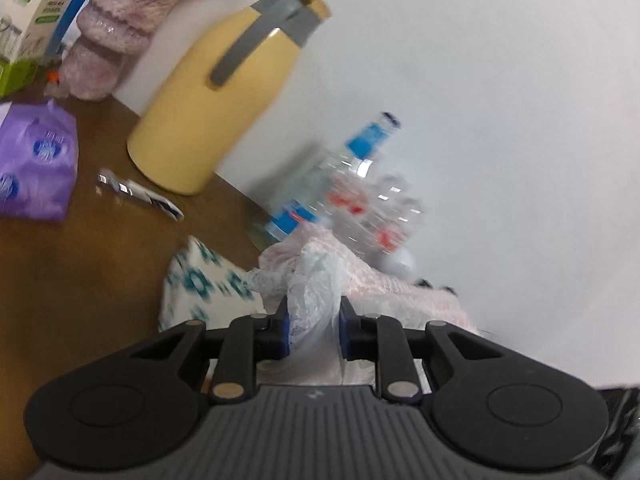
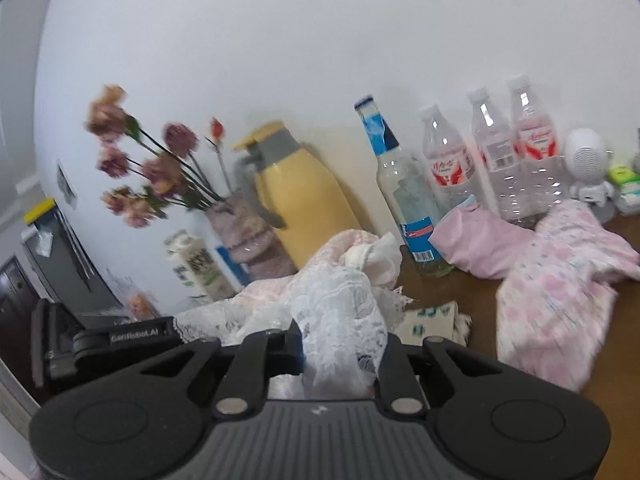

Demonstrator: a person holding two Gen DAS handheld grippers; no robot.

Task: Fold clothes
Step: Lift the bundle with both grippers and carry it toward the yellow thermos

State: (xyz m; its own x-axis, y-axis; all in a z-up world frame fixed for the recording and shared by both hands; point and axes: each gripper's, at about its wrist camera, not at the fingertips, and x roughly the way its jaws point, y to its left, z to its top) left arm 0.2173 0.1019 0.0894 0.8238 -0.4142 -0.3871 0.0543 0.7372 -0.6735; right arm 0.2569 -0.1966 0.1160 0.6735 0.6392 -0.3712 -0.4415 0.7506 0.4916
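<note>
A pale pink and white lace garment (image 1: 320,276) is bunched up and held above the brown table (image 1: 80,272). My left gripper (image 1: 314,324) is shut on a fold of its lace. My right gripper (image 2: 340,348) is shut on another bunch of the same lace garment (image 2: 340,292), which rises in front of the camera. The left gripper's black body (image 2: 80,340) shows at the left edge of the right wrist view. A pink patterned garment (image 2: 560,280) and a plain pink one (image 2: 480,240) lie crumpled on the table (image 2: 612,372) to the right.
A yellow thermos jug (image 1: 216,92), a glass bottle (image 2: 404,200) and several plastic water bottles (image 2: 520,152) stand along the white wall. A purple tissue pack (image 1: 36,160), a teal-patterned cloth (image 1: 204,280), a flower vase (image 2: 244,224), a carton (image 2: 200,268) and a small white speaker (image 2: 588,164) are also here.
</note>
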